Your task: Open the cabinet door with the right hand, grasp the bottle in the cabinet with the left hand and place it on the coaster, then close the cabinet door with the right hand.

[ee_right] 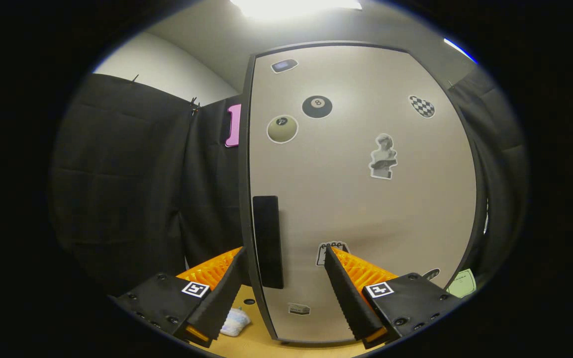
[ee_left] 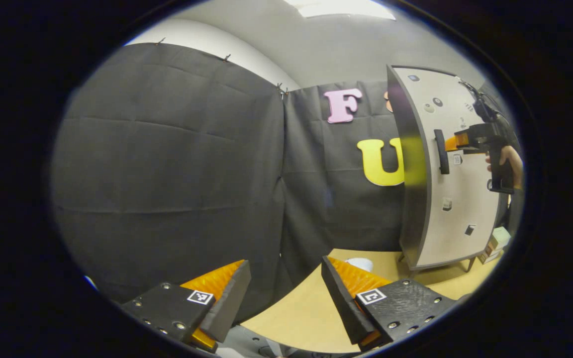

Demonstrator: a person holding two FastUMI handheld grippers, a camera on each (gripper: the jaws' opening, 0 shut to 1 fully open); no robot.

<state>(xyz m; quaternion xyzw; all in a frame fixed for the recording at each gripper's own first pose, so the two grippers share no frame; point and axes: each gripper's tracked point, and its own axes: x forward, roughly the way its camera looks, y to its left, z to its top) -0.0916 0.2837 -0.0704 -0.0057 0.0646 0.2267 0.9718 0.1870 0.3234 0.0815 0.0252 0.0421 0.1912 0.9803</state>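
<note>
Beige door: in the left gripper view the cabinet door (ee_left: 458,169) stands off to your upper right, seen nearly edge-on, its dark handle (ee_left: 442,151) upright on the near face.
Left gripper: your left gripper (ee_left: 286,293) is spread wide and empty, low over the table (ee_left: 306,308), well left of the door.
Other hand: your right gripper (ee_left: 458,141) reaches in from the right, level with the handle; I judge its tips just beside the handle, contact unclear.
Coaster: a pale round patch on the table, left of the door's foot, may be the coaster (ee_left: 360,263); too little of it shows to be sure.
Bottle: it sits somewhere behind the door, so I cannot place it.
Door, right gripper view: the door (ee_right: 366,199) faces you close up, stickers on it.
Handle: the handle (ee_right: 267,241) runs vertically by the door's left edge.
Right gripper: your right gripper (ee_right: 281,278) is open, its fingers straddling the handle, not pressing.
Next move: I judge you must close across the handle's short width, then pull.
</note>
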